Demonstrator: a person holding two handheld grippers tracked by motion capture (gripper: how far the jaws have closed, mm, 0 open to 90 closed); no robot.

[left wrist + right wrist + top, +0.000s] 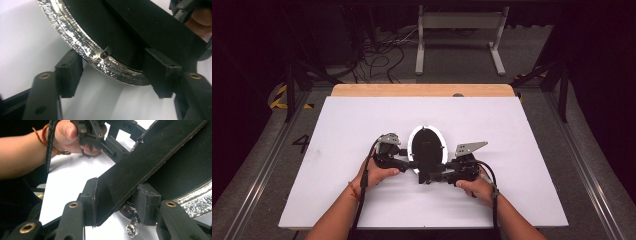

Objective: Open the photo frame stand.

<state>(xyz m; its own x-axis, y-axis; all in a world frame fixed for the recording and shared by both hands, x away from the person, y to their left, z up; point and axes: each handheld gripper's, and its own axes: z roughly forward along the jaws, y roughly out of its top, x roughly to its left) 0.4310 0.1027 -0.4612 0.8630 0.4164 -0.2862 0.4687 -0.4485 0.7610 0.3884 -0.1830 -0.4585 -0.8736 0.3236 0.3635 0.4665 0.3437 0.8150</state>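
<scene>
An oval black pad point(428, 145) with a crinkled silver foil rim point(82, 45) lies on the white table sheet point(342, 150), just ahead of both hands; a flat black strap point(140, 167), matte and felt-like, crosses it; the right gripper point(439, 176) is clamped on that strap, both pads pressed against its faces; the left gripper point(412, 163) has its jaws apart around the foil rim, one pad outside it and one over the black face, neither pad pressing on it; a small screw point(105, 53) sits in the rim; beyond the sheet a wooden table edge point(422, 90), grey carpet, tangled cables point(382, 55) and a white metal stand point(459, 35) in a dark room.
</scene>
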